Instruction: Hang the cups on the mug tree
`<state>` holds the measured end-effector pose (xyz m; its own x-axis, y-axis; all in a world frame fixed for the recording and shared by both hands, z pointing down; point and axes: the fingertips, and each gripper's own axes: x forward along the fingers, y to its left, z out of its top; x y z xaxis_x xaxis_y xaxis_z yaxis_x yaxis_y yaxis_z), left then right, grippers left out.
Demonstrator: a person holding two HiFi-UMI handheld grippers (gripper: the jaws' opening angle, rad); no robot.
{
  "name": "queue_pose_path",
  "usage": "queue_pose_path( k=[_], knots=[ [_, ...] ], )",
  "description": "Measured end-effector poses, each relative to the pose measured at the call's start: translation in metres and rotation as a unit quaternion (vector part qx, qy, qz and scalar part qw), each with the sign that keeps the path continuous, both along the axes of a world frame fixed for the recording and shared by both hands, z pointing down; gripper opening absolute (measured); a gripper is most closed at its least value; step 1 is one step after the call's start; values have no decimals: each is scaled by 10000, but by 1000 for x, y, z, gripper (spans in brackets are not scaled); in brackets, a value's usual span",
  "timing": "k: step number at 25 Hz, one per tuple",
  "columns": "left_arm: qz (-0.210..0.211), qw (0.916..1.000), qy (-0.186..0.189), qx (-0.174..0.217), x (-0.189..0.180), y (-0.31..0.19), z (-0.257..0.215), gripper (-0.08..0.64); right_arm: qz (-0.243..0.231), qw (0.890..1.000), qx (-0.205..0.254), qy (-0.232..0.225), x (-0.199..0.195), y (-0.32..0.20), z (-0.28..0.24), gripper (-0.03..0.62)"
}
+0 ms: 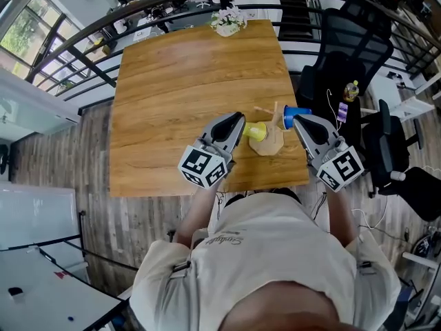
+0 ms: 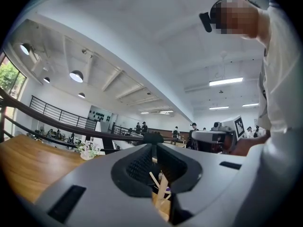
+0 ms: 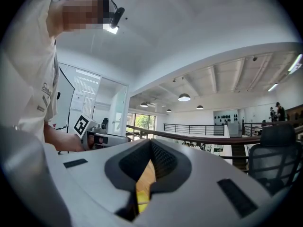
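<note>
Closest to me, my pale shirt [image 1: 275, 254] is filling the bottom of the head view, and my two arms are reaching out from it over the near edge of the desk [image 1: 172, 95].

I am holding my left claw [image 1: 238, 120] level, just left of the mug tree [image 1: 270, 142]. Its jaws are pressing together with nothing between them, and the left gripper view is showing them meeting at the tips. Through the small gap below the tips, the wooden pegs of the mug tree are showing.

I am holding my right claw [image 1: 298, 120] level too, just right of the mug tree. Its jaws are also sitting together and gripping nothing. Through its gap a sliver of the yellow cup [image 1: 256, 132] is showing.

Between the two claws, the mug tree is standing near the desk's front right corner. The yellow cup is lying sideways against the tree's left side, apparently hanging on a peg. The blue cup [image 1: 296, 116] is sitting on the far right side of the tree, just beside my right claw's tips.

Farther off, a small bunch of flowers [image 1: 228, 21] is resting at the desk's far edge. A black office chair [image 1: 348, 54] is standing off to the right, and a dark railing [image 1: 83, 40] is curving behind everything.
</note>
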<state>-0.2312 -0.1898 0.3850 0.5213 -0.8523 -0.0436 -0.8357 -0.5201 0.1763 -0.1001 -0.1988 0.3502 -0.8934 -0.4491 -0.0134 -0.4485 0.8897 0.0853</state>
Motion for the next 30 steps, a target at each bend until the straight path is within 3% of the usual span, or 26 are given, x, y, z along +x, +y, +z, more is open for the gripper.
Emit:
queue_pose_path(
  k=[19,30],
  knots=[
    [-147,9996,122,-187,-5,9,21,38,158,9996,-152,-168,9,-1,12,-5],
    [-11,9997,165,-176,8,3,24,38,387,9990,-145,-161,33,1,15,-5]
  ],
)
